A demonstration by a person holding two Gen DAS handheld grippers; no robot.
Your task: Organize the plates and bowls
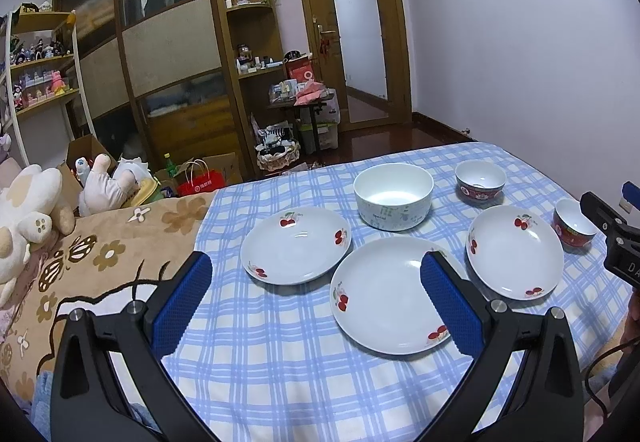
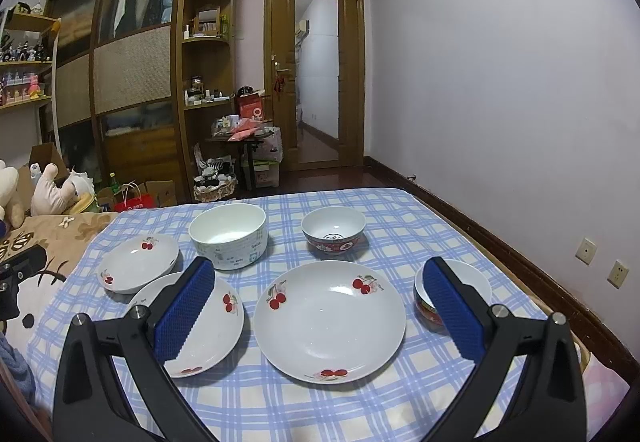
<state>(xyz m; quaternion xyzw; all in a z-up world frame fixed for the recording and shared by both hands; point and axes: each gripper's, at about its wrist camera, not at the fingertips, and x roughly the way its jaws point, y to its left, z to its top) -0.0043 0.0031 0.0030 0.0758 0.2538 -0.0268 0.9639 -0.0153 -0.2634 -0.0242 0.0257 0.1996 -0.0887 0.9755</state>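
The left gripper (image 1: 316,276) hovers with jaws wide apart over three cherry plates (image 1: 382,296) on the checked cloth (image 1: 280,362).

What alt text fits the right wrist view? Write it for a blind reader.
Three cherry-patterned plates, nearest one centred, lie on a blue checked cloth between the open right gripper and its blue fingers. Behind stand a large white bowl and two small red bowls.

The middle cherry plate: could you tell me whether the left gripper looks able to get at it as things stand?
Probably yes. The left gripper is open and empty, and the middle cherry plate lies just ahead of its fingers on the checked cloth, nothing stacked on it or in between.
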